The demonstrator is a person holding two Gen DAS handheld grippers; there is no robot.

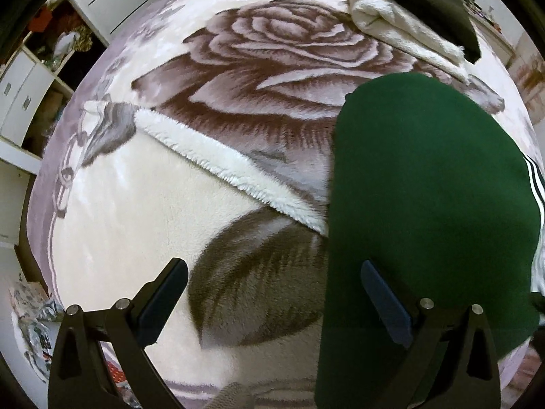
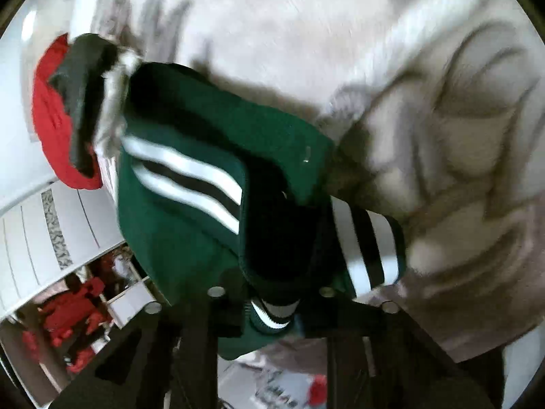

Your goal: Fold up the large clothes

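Striped ribbing is bunching right between the fingers of the right gripper [image 2: 272, 310], which are closing almost fully on that white-and-dark banded cuff or hem of the green sweater [image 2: 190, 156]. Beyond those fingers the garment is hanging and trailing away in a doubled, blurred drape, white stripes showing on a sleeve or side panel, with part of the fabric resting on the floral blanket [image 2: 374, 51] of the bed. Farther off, past the sweater's far end, a red garment [image 2: 51, 122] and a dark fur-trimmed piece [image 2: 88, 78] are lying together.

The left gripper [image 1: 272, 306] is pointing steeply down with its fingers standing wide apart and holding nothing; the green sweater [image 1: 425, 187] is lying under and beyond its right finger, smooth and flat there, while a grey leaf of the blanket pattern is showing between the fingers. A cream fleece throw [image 1: 402, 30] is lying well beyond, at the far end of the bed.

Judging by this, a fold is under way: the right hand seems to be carrying one edge across the body of the sweater. The next move probably calls for laying that edge down squarely, with the left fingers pinning or taking the opposite edge so the knit is not dragging or wrinkling.
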